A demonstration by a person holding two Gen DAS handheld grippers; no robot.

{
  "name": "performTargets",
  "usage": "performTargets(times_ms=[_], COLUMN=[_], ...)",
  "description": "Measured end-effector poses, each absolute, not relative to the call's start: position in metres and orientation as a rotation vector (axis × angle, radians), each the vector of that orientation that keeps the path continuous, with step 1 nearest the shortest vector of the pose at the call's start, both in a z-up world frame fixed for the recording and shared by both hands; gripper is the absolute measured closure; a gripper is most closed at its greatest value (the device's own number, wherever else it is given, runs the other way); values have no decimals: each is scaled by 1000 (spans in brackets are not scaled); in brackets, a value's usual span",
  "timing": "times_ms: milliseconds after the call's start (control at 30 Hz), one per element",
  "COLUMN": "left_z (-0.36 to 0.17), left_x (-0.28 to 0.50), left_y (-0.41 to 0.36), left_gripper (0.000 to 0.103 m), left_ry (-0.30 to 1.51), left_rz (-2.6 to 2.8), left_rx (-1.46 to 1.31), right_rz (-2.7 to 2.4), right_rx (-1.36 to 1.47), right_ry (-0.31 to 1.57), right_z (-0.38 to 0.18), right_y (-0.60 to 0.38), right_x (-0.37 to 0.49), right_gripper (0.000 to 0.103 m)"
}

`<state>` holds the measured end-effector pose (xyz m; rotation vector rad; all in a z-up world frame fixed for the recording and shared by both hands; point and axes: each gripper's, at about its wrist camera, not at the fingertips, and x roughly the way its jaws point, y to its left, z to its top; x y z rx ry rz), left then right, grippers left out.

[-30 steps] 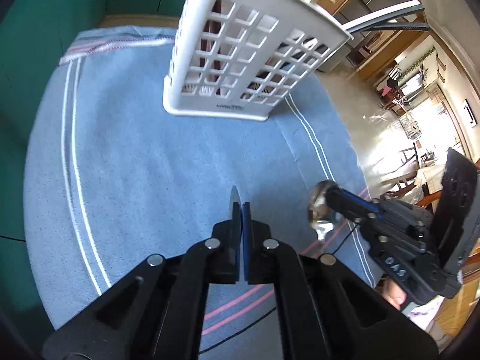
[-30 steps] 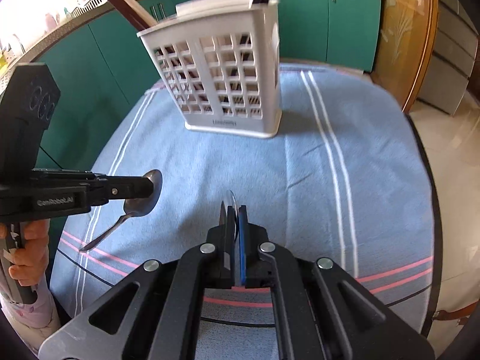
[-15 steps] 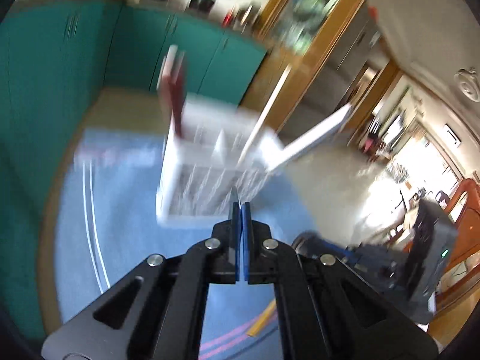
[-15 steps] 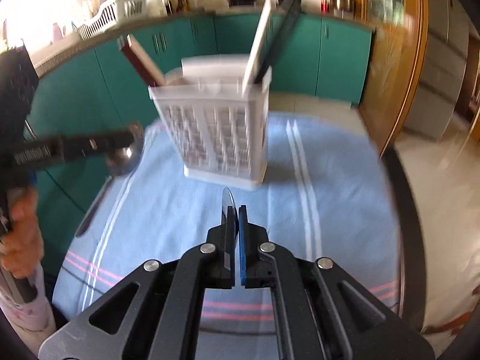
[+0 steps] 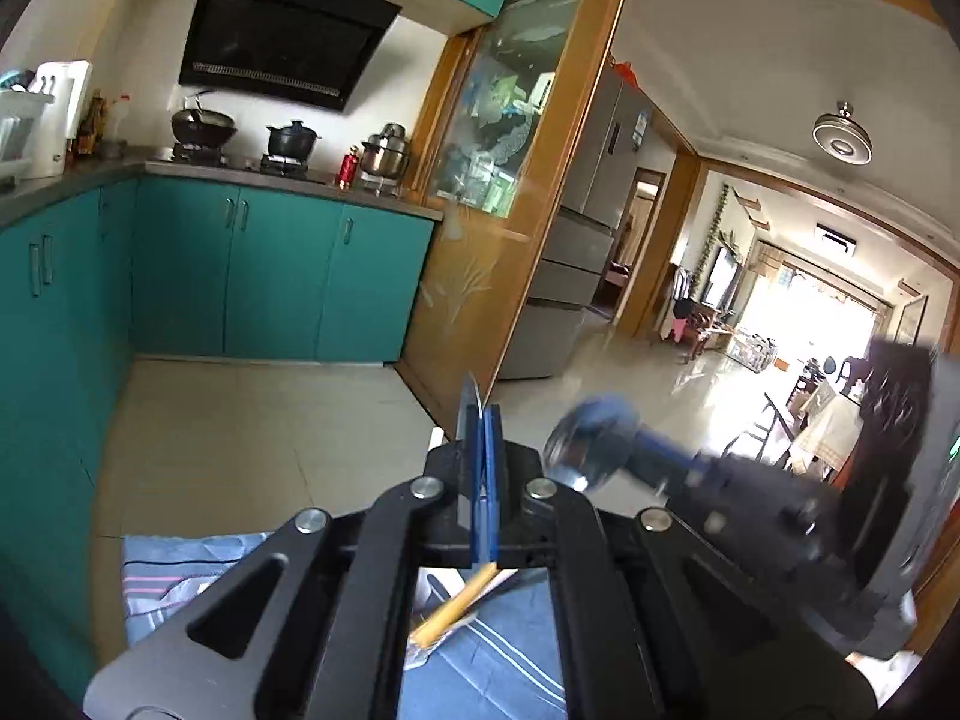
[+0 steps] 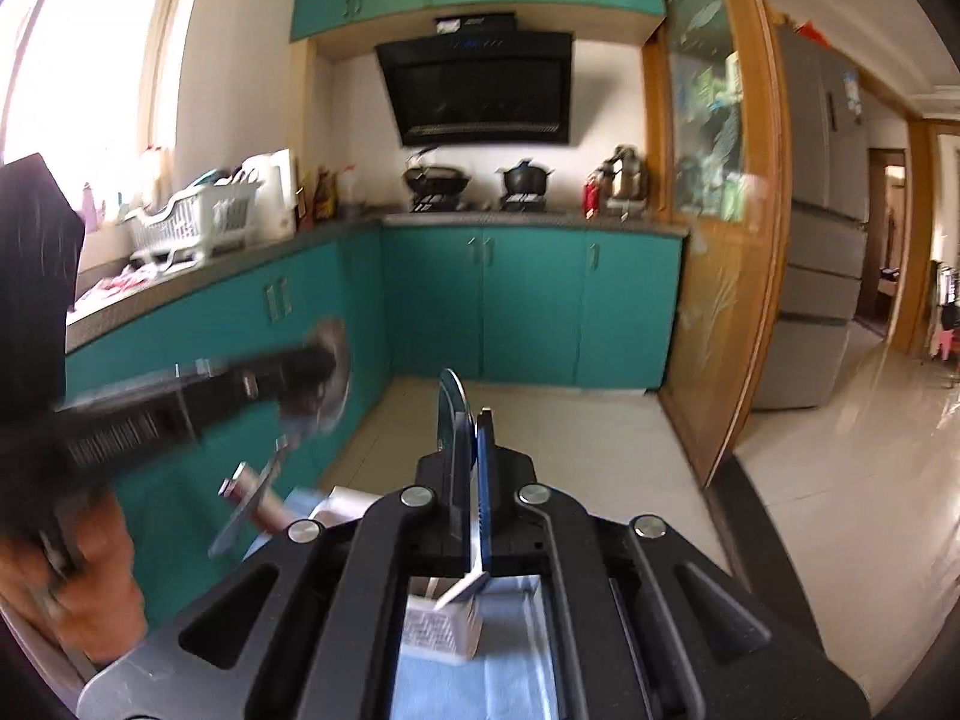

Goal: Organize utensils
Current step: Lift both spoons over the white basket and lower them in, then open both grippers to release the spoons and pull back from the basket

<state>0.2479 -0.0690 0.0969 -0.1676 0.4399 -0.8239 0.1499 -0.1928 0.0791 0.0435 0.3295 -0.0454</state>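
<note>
My left gripper (image 5: 480, 420) is shut on a metal spoon; its bowl edge rises above the pads, and the spoon (image 6: 318, 384) shows blurred in the right wrist view. My right gripper (image 6: 465, 414) is shut on a second spoon, whose bowl (image 5: 591, 444) shows blurred in the left wrist view. Both grippers are raised high and point out at the kitchen. The white utensil basket (image 6: 441, 630) sits below, seen between the right gripper's arms, with handles sticking out of it. The blue striped cloth (image 5: 180, 576) lies under it.
Teal cabinets (image 6: 528, 306) and a stove with pots (image 5: 240, 138) line the far wall. A wooden glass door (image 6: 714, 240) and a fridge (image 6: 822, 228) stand on the right. A dish rack (image 6: 192, 222) sits on the left counter.
Both grippers have lifted and tilted upward with their spoons. The basket and cloth have dropped from the middle of both views to the bottom edge.
</note>
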Motion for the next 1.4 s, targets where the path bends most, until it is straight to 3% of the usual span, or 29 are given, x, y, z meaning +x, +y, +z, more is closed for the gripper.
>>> performTargets(times_ms=[200,467,1000,1233,1333,1400], left_z=[72,27,36,56,61,57], left_x=[280,301,280,220,178,148], left_y=[-83,-108,-75,-28,-2,14], left_gripper=[102,102,101,86,63,55], left_ry=[461,535,490,358,296,269], left_rz=[-903,-818,-732,-634,-494,-413], left_rx=[-242,-141,-142,-148,-124,-109], right_rz=[-146,-111,-34,-3,15,27], right_rx=[-12,-12,20,58,76,96], right_ry=[339,366,383,315,285,266], right_z=[71,40,32,53,61,62], right_y=[-196,-203,-200,-206,-210,-213], right_x=[182,189,177,141,112,90], right_gripper=[100,100,95,89,66,53])
